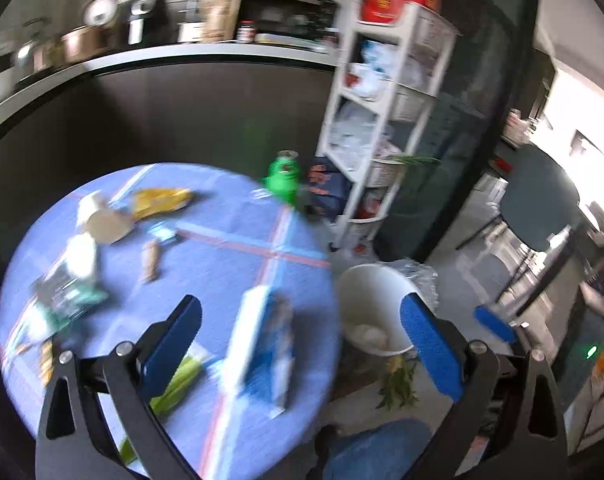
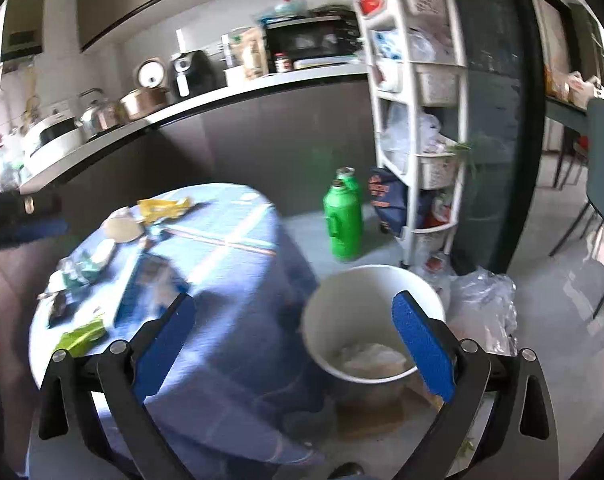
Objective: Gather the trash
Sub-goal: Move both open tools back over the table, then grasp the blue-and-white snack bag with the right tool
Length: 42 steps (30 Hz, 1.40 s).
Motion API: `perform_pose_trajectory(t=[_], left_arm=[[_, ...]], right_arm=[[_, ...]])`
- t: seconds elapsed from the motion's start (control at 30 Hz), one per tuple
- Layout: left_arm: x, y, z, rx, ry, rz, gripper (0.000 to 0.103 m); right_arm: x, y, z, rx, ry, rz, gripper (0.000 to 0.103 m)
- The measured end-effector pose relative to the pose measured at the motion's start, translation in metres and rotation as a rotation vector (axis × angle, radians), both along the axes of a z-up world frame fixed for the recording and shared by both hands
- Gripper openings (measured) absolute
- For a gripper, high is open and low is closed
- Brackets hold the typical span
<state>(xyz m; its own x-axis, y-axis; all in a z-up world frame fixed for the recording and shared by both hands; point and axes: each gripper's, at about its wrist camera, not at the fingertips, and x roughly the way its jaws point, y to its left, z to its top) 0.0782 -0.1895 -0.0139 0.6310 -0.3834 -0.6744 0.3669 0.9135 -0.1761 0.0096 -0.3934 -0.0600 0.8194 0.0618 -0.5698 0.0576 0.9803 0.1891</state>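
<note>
A round table with a blue cloth (image 1: 222, 264) carries several pieces of trash: a yellow wrapper (image 1: 162, 200), a white cup with a brown lid (image 1: 102, 220), a blue and white packet (image 1: 262, 344) and a green wrapper (image 1: 178, 384). A white bin (image 1: 365, 292) stands on the floor right of the table, with white crumpled trash inside. My left gripper (image 1: 302, 332) is open and empty above the table's near right edge. My right gripper (image 2: 294, 336) is open and empty above the gap between table (image 2: 230, 280) and bin (image 2: 361, 292).
A green bottle (image 2: 341, 224) stands on the floor behind the bin. A white shelf rack (image 2: 417, 120) stands to the right, with a clear plastic bag (image 2: 485, 304) at its foot. A dark counter (image 2: 222, 92) with kitchenware runs behind. Green leaves (image 1: 397, 384) lie on the floor.
</note>
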Motion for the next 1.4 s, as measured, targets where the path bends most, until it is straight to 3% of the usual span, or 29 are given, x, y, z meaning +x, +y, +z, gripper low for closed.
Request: perform_pose_trajectory(t=[0.23, 0.47, 0.6, 0.8, 1.1, 1.2, 1.23, 1.4], left_arm=[[-0.03, 0.09, -0.013, 0.004, 0.021, 0.121, 0.099], [-0.047, 0.137, -0.034, 0.016, 0.051, 0.132, 0.099], [-0.052, 0.153, -0.05, 0.007, 0.075, 0.134, 0.099], [-0.05, 0.17, -0.06, -0.035, 0.084, 0.117, 0.099], [-0.032, 0.165, -0.079, -0.063, 0.144, 0.032, 0.08], [-0.026, 0.158, -0.082, -0.063, 0.143, 0.006, 0.074], [-0.024, 0.156, -0.083, -0.064, 0.146, -0.002, 0.072], [-0.007, 0.14, -0.093, -0.05, 0.172, -0.045, 0.059]], right_arm=[[-0.004, 0.061, 0.016, -0.022, 0.019, 0.116, 0.095], [0.003, 0.097, 0.009, 0.055, 0.071, 0.171, 0.095], [0.02, 0.111, -0.011, 0.122, 0.142, 0.171, 0.094], [0.043, 0.128, -0.036, 0.132, 0.196, 0.142, 0.094], [0.075, 0.142, -0.06, 0.101, 0.232, 0.123, 0.089], [0.08, 0.145, -0.065, 0.077, 0.246, 0.13, 0.074], [0.081, 0.145, -0.067, 0.073, 0.253, 0.132, 0.057], [0.069, 0.147, -0.057, 0.02, 0.201, 0.148, 0.04]])
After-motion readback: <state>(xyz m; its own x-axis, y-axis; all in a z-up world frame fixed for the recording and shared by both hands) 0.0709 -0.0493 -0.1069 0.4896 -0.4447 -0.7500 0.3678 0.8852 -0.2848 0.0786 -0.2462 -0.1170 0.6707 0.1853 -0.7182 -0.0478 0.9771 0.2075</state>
